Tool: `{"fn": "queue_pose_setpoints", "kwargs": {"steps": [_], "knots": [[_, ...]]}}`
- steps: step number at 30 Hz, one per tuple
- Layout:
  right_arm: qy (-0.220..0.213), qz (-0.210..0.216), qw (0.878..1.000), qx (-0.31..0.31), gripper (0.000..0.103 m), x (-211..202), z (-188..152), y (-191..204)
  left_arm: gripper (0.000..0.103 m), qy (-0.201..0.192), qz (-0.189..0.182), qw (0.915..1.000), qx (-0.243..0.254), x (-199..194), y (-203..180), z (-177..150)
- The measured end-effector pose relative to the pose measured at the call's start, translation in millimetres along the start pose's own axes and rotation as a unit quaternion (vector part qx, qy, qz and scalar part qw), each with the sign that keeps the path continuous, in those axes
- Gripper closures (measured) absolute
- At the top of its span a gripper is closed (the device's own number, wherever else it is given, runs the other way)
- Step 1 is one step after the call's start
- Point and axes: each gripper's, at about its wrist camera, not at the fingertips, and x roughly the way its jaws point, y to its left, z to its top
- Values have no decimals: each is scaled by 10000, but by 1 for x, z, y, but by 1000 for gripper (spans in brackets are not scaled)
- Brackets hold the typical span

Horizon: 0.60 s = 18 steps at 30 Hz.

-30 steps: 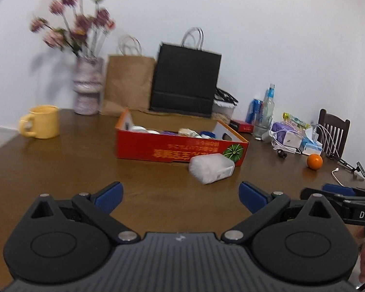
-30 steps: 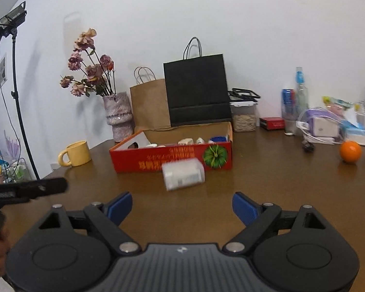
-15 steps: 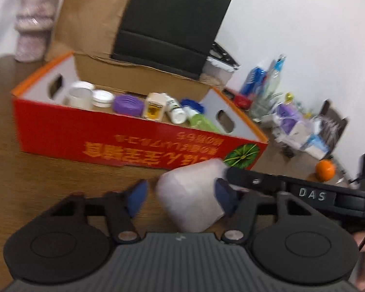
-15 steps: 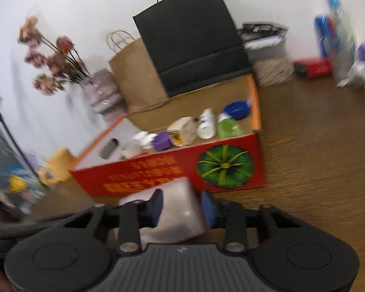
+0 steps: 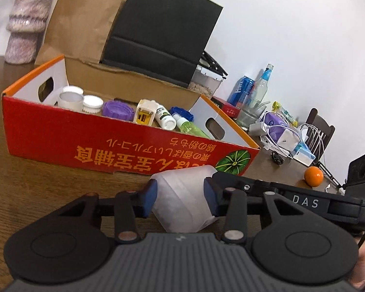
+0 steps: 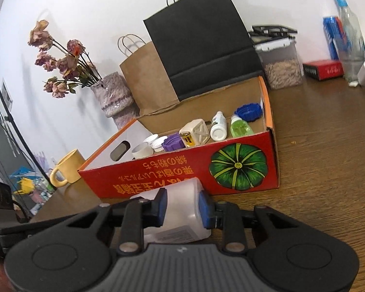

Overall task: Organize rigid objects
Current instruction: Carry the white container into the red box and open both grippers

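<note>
A white translucent plastic container (image 5: 180, 209) lies on its side on the wooden table, just in front of the red cardboard box (image 5: 85, 146). My left gripper (image 5: 180, 194) is closing on it, its blue pads against both sides. In the right wrist view my right gripper (image 6: 182, 206) is shut on the same container (image 6: 180, 219) from the other end. One of its black fingers (image 5: 233, 181) reaches in from the right in the left wrist view. The box (image 6: 158, 172) holds several caps, small bottles and a white plug.
Behind the box stand a brown paper bag (image 5: 82, 22), a black paper bag (image 5: 163, 29) and a vase (image 5: 26, 22). A yellow mug (image 6: 68, 168) is at the left. An orange (image 5: 313, 176), bottles, cables and a chair (image 5: 321, 129) crowd the right.
Both grippers moved forward to the white container and went from wide open to closed around it. In the last half second they stayed put while the left jaws narrowed.
</note>
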Motion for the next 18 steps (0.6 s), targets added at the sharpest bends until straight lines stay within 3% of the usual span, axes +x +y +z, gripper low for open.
{"fn": "queue_pose_setpoints", "kwargs": {"steps": [3, 5, 8, 18], "knots": [[-89, -166, 9998, -58, 76, -3, -5, 13, 64, -103, 97, 9998, -104, -5, 0, -3], [-129, -151, 9998, -100, 82, -12, -12, 25, 65, -345, 340, 9987, -136, -20, -6, -7], [-336, -149, 9988, -337, 82, -40, -30, 52, 68, -802, 551, 9951, 191, -59, -27, -18], [-1428, 39, 9881, -573, 82, -169, -101, 146, 68, -2022, 325, 9768, 622, -213, -78, -64]]}}
